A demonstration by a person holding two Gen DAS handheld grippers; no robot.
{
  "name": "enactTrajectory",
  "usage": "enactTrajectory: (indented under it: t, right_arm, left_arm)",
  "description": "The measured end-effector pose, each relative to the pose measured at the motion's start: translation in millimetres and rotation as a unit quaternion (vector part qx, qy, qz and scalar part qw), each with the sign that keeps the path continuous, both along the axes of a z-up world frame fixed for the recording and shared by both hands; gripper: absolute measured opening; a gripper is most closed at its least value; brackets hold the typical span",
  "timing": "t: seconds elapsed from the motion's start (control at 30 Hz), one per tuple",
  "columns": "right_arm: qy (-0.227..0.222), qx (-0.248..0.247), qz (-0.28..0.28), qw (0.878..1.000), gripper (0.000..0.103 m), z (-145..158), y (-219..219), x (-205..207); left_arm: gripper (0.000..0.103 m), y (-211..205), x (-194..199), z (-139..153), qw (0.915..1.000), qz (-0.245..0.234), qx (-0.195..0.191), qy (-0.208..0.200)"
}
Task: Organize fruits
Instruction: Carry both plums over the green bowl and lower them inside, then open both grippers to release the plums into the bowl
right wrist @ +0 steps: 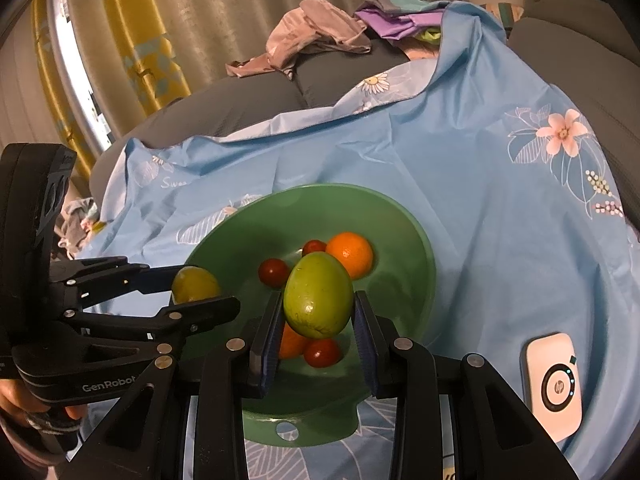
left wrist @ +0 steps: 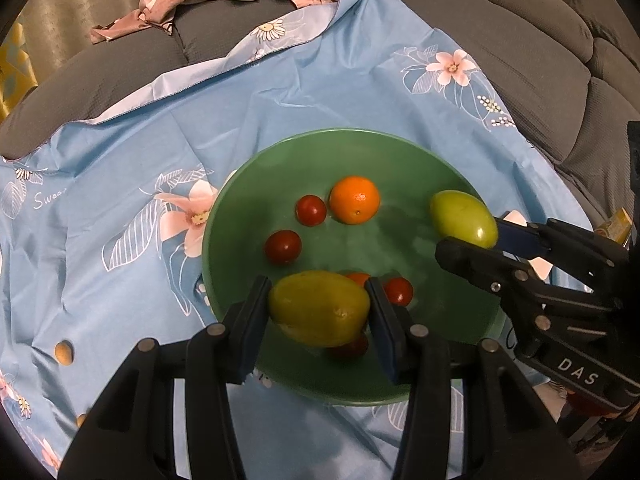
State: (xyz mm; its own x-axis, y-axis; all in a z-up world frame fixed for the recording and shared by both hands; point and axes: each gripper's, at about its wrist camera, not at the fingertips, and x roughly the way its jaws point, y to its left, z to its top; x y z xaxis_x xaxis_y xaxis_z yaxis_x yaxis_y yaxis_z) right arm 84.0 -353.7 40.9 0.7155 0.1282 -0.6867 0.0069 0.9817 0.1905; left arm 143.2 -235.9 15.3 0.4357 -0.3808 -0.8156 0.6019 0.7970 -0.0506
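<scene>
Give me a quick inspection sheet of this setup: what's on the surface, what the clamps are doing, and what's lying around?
Surface: blue floral cloth spread over grey cushions, creased.
Job's things: green bowl holding an orange and several red tomatoes; a second orange partly hidden.
Clutter: white HP device on the cloth beside the bowl; crumpled clothes at the far edge.
Grippers: left gripper shut on a yellow-green fruit over the bowl; right gripper shut on a green fruit over the bowl.
Cables: nothing seen.
Surroundings: curtains, yellow-patterned and beige, behind the cushions.
</scene>
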Motion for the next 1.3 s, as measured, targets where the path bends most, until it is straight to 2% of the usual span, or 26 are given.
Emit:
enactTrajectory:
  t: [1.3]
  right_arm:
    - [0.032, -0.031, -0.008, 0.999, 0.036, -8.5, 7.1, 5.5]
  left_arm:
    - [0.048, -4.0, 6.3, -9.7, 0.9998, 0.005, 0.020, 0.007]
